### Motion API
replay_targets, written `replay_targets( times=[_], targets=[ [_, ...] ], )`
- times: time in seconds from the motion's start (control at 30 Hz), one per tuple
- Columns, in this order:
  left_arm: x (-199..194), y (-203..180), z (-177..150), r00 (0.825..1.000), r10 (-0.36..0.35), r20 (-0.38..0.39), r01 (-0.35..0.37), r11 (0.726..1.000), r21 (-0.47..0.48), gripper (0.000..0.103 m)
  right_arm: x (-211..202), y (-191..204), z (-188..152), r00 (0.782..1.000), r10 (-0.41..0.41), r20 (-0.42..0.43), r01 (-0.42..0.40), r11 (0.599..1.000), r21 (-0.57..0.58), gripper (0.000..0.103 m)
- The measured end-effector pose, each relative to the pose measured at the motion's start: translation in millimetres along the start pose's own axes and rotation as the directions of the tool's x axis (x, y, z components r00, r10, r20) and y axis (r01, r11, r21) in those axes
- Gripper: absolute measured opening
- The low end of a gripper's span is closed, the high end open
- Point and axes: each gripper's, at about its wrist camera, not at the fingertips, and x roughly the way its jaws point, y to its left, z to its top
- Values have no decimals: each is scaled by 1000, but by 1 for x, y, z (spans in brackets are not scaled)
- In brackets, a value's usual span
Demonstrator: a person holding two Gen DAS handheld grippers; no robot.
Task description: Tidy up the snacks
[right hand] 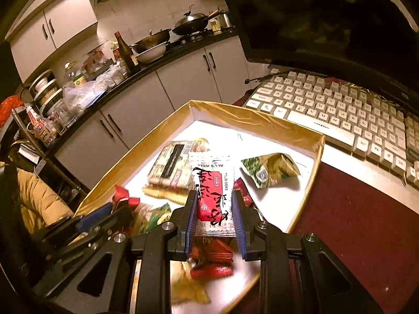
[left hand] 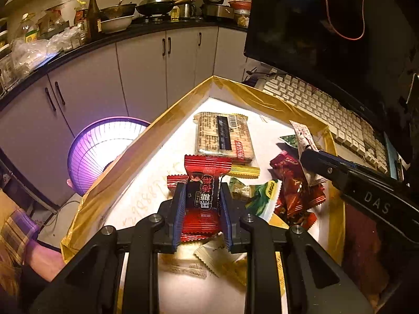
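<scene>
A shallow white box with gold-taped walls point(left hand: 167, 120) point(right hand: 146, 144) holds several snack packets. My left gripper point(left hand: 203, 191) is shut on a red and black wrapped snack point(left hand: 204, 183), held above the box floor. My right gripper point(right hand: 213, 196) is shut on a white packet with a red label point(right hand: 213, 183), over the box's near right part. In the left wrist view the right gripper point(left hand: 311, 167) reaches in from the right with that white packet point(left hand: 302, 137) in its jaws. A flat cracker pack point(left hand: 222, 136) point(right hand: 172, 164) lies toward the far corner. A green packet point(right hand: 269, 168) lies by the right wall.
A pile of red packets point(left hand: 296, 191) and green ones point(left hand: 262, 196) fills the box's right side. A keyboard point(right hand: 340, 112) and a dark monitor point(left hand: 327, 26) stand behind the box. A purple basket point(left hand: 102, 149) sits on the floor at left, below kitchen cabinets point(left hand: 141, 60). A person's sleeve point(left hand: 18, 227) shows at lower left.
</scene>
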Motion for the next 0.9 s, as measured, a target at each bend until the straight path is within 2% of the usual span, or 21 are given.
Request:
replay_targets(
  times=[0.27,0.53,0.67,0.73,0.8,0.9],
  targets=[
    [3,-2,-1,1000,0,16,0,1000,-1,22,12,-9,-5,1000,28,1,-28,999,20,26],
    [4,-2,-1,1000,15,19,-14,1000,-25,23,14,-12,-7,999,48,3,-48,998,45,34],
    [6,6,-2,1000,-3,-5,3,998,-66,42,8,-17,-7,995,89,34,-92,992,84,46],
    [7,8,-1,1000,-10,-6,9,997,-79,42,5,-18,-6,993,103,54,-107,990,94,47],
    [7,6,-1,1000,-3,-6,2,997,-75,45,2,-18,-6,991,109,71,-116,989,92,54],
    [8,3,-2,1000,0,-8,0,998,-62,47,-3,-16,-5,987,126,96,-134,988,82,55]
  ],
)
